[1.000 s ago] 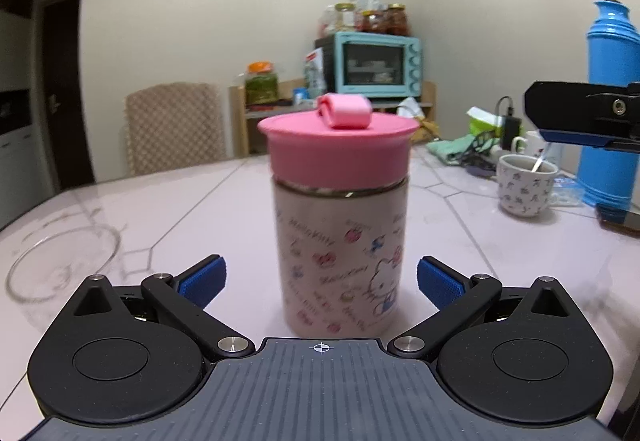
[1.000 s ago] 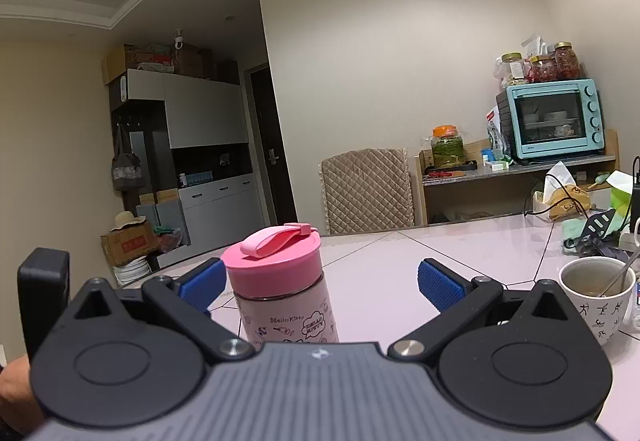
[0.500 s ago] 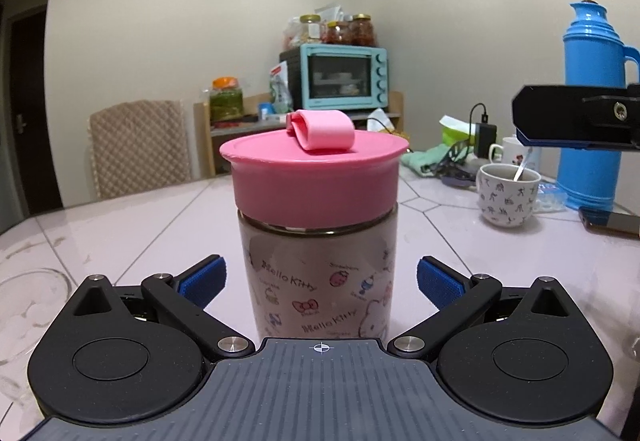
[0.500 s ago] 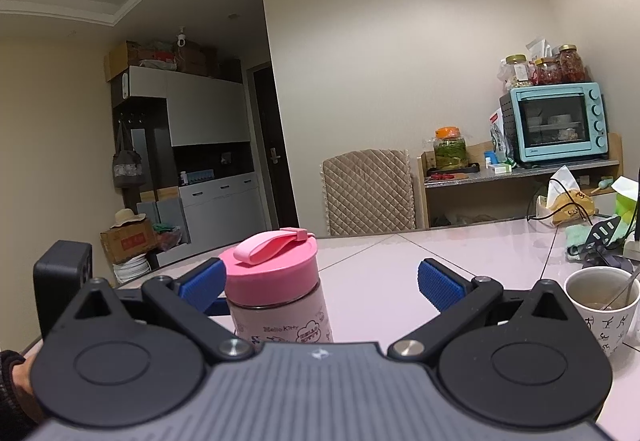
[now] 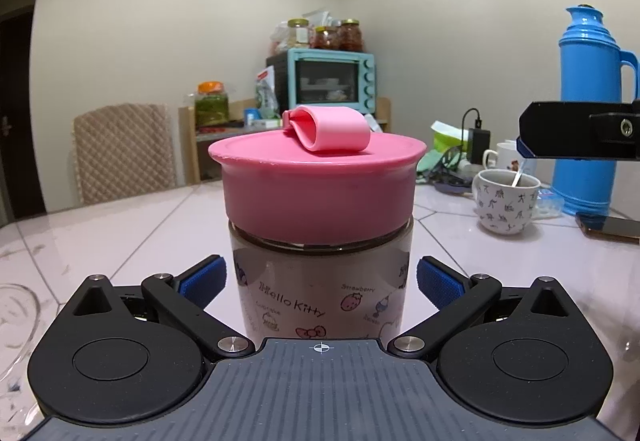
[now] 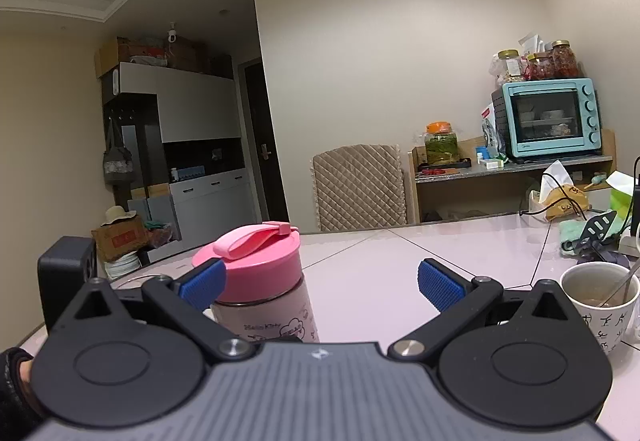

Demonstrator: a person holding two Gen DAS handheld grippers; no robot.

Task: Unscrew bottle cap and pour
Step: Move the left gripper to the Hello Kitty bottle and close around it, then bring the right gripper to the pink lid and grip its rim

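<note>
In the left wrist view, the left gripper (image 5: 320,277) filled the bottom of the frame, its jaws spread wide with a blue pad on either side of the bottle (image 5: 320,293). Neither pad touched the bottle; a thin gap showed on each side. The bottle stood upright at the centre on the pale table (image 5: 120,229), its body printed with cartoon figures and its pink cap (image 5: 316,193) screwed on, a pink strap loop on top. A glass bowl (image 5: 16,317) edged in at lower left. Right of centre sat a patterned mug (image 5: 506,201) holding a spoon, with a blue thermos (image 5: 588,109) beyond it. A turquoise toaster oven (image 5: 326,81) stood against the far wall.

In the right wrist view, the right gripper (image 6: 320,281) was also released, jaws wide apart and grasping nothing. The bottle appeared lower left of centre, behind the left-hand pad, and the mug sat at lower right.
</note>
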